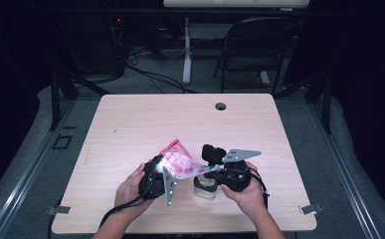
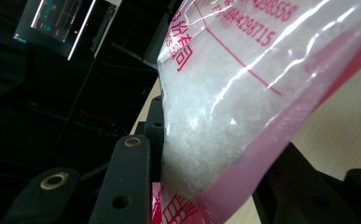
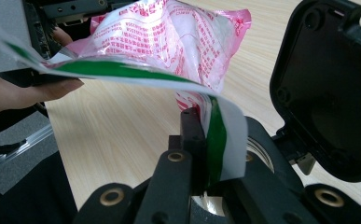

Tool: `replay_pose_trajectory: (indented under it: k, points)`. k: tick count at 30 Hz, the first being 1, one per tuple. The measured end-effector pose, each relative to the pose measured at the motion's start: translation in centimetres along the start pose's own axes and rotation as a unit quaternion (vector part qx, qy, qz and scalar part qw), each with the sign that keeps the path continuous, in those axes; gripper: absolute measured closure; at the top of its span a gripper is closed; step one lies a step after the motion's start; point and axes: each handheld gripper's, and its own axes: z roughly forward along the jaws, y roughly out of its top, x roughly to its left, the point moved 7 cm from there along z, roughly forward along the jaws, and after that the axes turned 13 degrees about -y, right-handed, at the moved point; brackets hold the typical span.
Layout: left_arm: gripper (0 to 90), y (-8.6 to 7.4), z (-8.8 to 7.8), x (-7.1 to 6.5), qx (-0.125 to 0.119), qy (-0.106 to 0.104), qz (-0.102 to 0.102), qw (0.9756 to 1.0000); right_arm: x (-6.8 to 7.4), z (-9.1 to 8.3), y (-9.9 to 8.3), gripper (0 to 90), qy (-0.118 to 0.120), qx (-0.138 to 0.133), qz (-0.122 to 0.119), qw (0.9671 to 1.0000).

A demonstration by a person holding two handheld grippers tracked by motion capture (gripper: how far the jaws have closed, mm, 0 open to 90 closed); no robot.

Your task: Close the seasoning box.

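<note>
Clear bag with pink-red print and green-white edge stripe; white crystals; pale woodgrain table; black lid

Dim, dark surroundings; glare whitens the bag; close views soft.

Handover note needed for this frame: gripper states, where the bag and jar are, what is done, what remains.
Left gripper: shut on the bag, clamping its full body of white crystals.
Right gripper: shut on the bag's green-striped edge.
Bag held tilted above the table, over the clear jar, which stands between the hands with its black flip lid open.
Done: bag lifted, gripped at both ends, jar opened.
Left: probably open or aim the bag's mouth and pour into the jar; no pouring visible yet.
</note>
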Motion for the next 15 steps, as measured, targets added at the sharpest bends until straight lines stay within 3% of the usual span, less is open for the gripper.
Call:
replay_pose_trajectory:
  k: [15]
  points:
    - [67.9, 0.44, -0.49, 0.4, 0.0, 0.009, 0.011, 0.9999, -0.06, 0.03, -0.1, 90.0, -0.003, 0.003, -0.002, 1.0]
